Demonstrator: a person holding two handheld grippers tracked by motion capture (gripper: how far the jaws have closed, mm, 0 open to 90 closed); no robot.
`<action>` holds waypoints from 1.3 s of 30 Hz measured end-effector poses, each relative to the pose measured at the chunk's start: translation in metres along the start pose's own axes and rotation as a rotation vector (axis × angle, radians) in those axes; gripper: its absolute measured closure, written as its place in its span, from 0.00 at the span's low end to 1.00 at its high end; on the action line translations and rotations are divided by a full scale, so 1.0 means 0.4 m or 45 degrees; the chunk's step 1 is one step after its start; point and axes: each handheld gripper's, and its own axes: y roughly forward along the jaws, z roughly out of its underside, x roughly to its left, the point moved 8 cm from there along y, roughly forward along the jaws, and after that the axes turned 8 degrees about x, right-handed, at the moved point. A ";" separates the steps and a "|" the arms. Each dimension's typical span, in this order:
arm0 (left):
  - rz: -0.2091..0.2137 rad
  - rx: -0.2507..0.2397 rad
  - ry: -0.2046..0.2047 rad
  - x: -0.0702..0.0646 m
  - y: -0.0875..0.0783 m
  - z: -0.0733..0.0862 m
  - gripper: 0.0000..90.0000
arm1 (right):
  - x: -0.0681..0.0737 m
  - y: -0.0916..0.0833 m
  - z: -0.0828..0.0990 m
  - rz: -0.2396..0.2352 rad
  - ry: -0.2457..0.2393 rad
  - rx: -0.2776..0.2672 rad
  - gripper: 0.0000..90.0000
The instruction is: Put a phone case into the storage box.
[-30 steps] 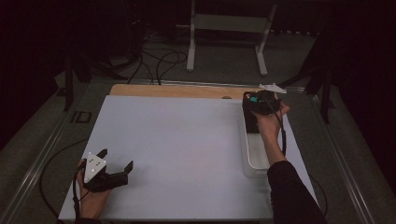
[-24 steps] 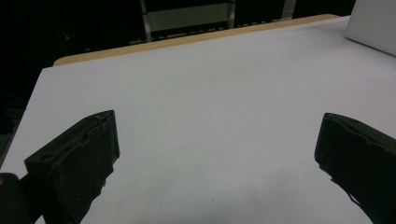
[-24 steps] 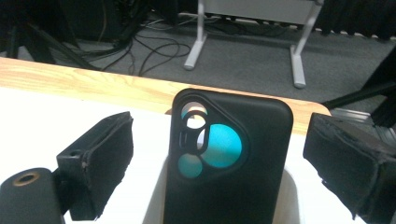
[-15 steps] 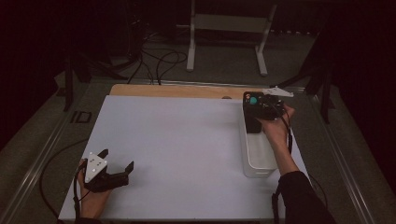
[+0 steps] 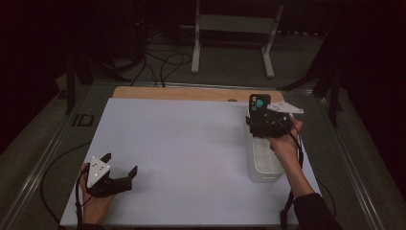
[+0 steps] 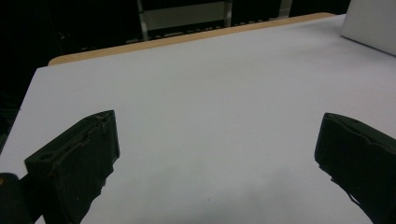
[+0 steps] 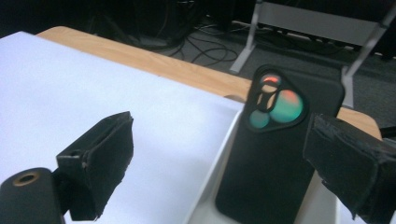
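Observation:
A black phone case (image 5: 259, 106) (image 7: 275, 154) with a teal-lensed camera cutout stands upright at the far end of a clear plastic tub (image 5: 263, 167) (image 7: 210, 196). My right gripper (image 5: 265, 125) (image 7: 219, 119) is just behind it, open. The case is between the jaws, close against the right one and well apart from the left one. Whether the right jaw touches the case I cannot tell. My left gripper (image 5: 119, 164) (image 6: 217, 121) rests open near the front left of the white table top (image 5: 182, 143), nothing between its jaws.
A strip of bare wood (image 5: 191, 93) runs along the table's far edge. Behind it stand a white metal stand (image 5: 234, 24) and loose cables (image 5: 163, 62) on the floor. The tub's corner (image 6: 373, 23) shows at the upper right in the left gripper view.
My right gripper has drawn back from over the tub's far end, and the phone case has come into sight standing upright. The left gripper has stayed put.

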 end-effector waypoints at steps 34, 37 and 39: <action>0.046 -0.065 0.025 -0.018 -0.032 -0.031 0.01 | 0.126 -0.176 0.249 -0.212 -0.012 -0.229 0.10; 0.050 -0.064 0.028 -0.019 -0.032 -0.031 0.01 | 0.131 -0.174 0.266 -0.233 -0.005 -0.230 0.10; 0.055 -0.063 0.032 -0.020 -0.032 -0.030 0.01 | 0.131 -0.170 0.277 -0.220 -0.023 -0.225 0.10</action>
